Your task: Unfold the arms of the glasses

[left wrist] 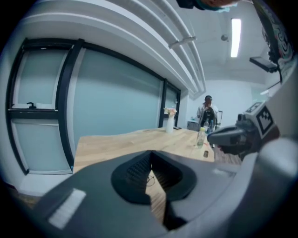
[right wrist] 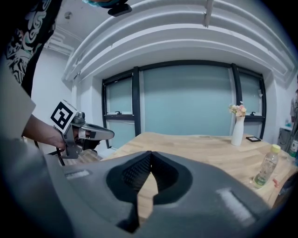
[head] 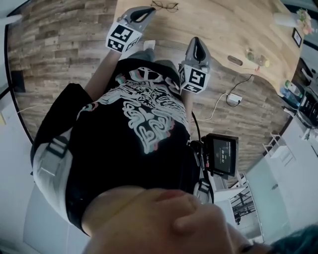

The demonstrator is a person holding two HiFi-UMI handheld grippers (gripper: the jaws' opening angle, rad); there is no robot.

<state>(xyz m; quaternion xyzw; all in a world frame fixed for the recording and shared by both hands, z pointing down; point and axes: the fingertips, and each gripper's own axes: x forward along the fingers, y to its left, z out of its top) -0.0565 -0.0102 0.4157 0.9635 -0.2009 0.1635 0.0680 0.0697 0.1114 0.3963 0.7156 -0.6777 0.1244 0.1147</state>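
Note:
A thin-framed pair of glasses [head: 165, 6] lies on the wooden table [head: 223, 25] at the top of the head view, too small to tell how its arms stand. My left gripper [head: 145, 11] is held at the table's near edge, just left of the glasses and short of them. It is shut and empty; a sliver of the glasses [left wrist: 150, 179] shows below its closed tips. My right gripper [head: 197, 41] hangs lower and to the right, above the plank floor, also shut with nothing in it. Each gripper shows in the other's view: the left gripper [right wrist: 86, 134] and the right gripper [left wrist: 231, 136].
A white vase with flowers [right wrist: 238, 126] and a plastic bottle [right wrist: 267, 168] stand on the far part of the table. A person [left wrist: 207, 109] stands beyond its end. A white adapter with a cable [head: 233, 98] lies on the floor. Glass walls [right wrist: 186, 100] lie behind.

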